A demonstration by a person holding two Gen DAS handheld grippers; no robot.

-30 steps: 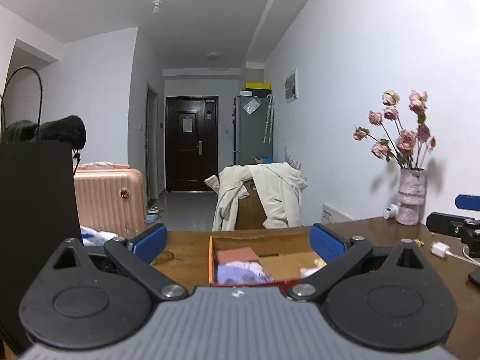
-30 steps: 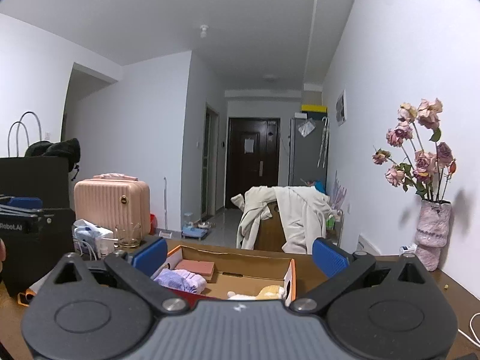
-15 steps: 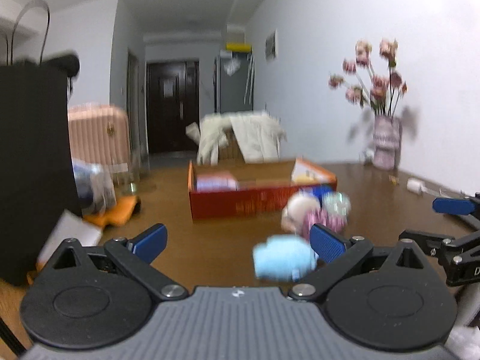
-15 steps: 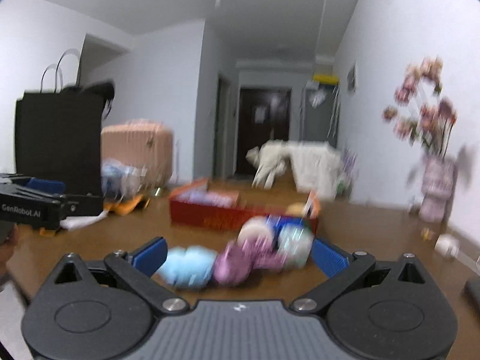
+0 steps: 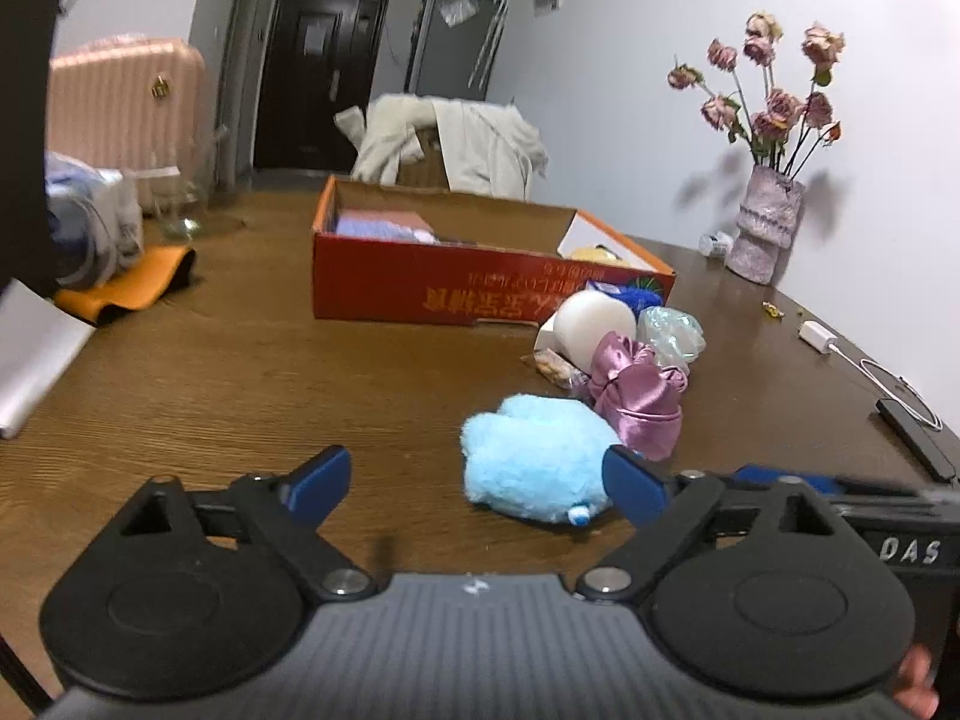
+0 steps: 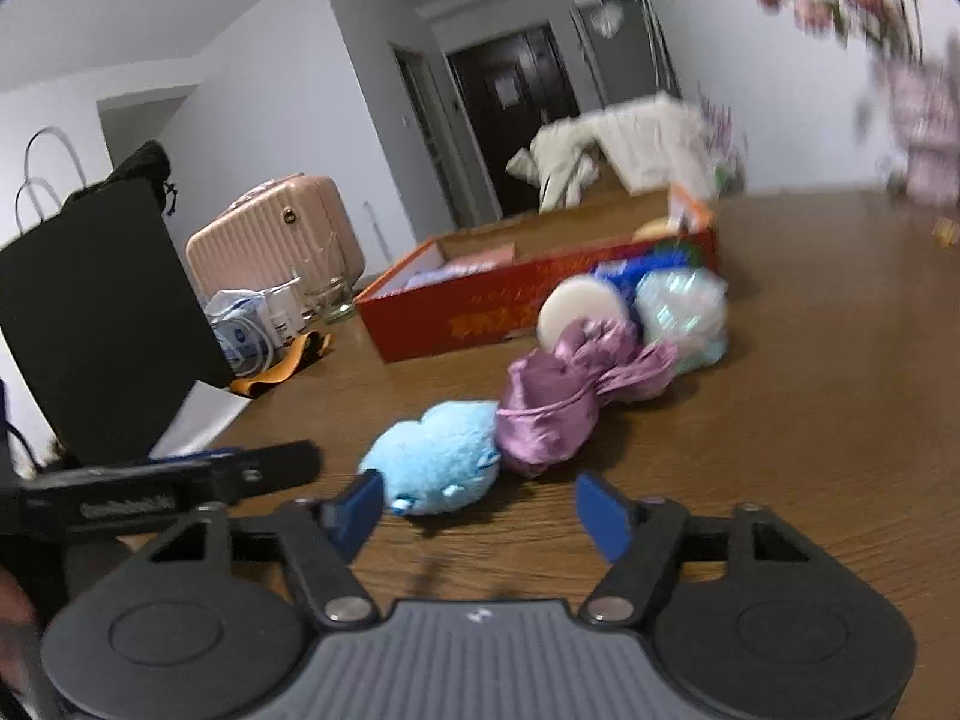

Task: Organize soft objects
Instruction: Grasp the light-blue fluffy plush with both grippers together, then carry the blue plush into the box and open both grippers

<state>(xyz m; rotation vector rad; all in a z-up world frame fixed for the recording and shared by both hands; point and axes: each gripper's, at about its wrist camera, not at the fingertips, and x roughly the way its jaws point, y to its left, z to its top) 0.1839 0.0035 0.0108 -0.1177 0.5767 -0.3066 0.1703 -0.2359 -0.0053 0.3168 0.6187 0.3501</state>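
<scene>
Our left gripper's point(image 5: 477, 483) blue-padded fingers point(image 5: 318, 480) are spread with bare table between them; its jaws have just been closing a little, and nothing is held. The right-hand pad sits just beside the near edge of a fluffy light-blue plush toy point(image 5: 537, 459), and we cannot tell whether it touches. Our right gripper's point(image 6: 480, 510) fingers point(image 6: 600, 510) are also apart and have just been closing, gripping nothing; the same plush toy point(image 6: 435, 456) lies just beyond its left pad. Both grippers tilt downward toward the wooden table point(image 5: 240, 372), low over it and side by side, so each shows at the edge of the other's view.

Touching the plush toy on its far side is a shiny purple satin bundle point(image 5: 639, 399). Behind that lie a white foam roll point(image 5: 594, 324), a clear plastic-wrapped bundle point(image 5: 669, 333) and something blue, all close to a red cardboard box point(image 5: 432, 288). The open box holds a lilac cloth and a yellow soft thing.

Further out we see a vase of dried pink roses point(image 5: 765, 222) at the wall, a white charger with cable point(image 5: 819, 336), an orange pouch point(image 5: 126, 288), a pink suitcase point(image 5: 126, 96), and a pale coat over a chair point(image 5: 456, 144).
</scene>
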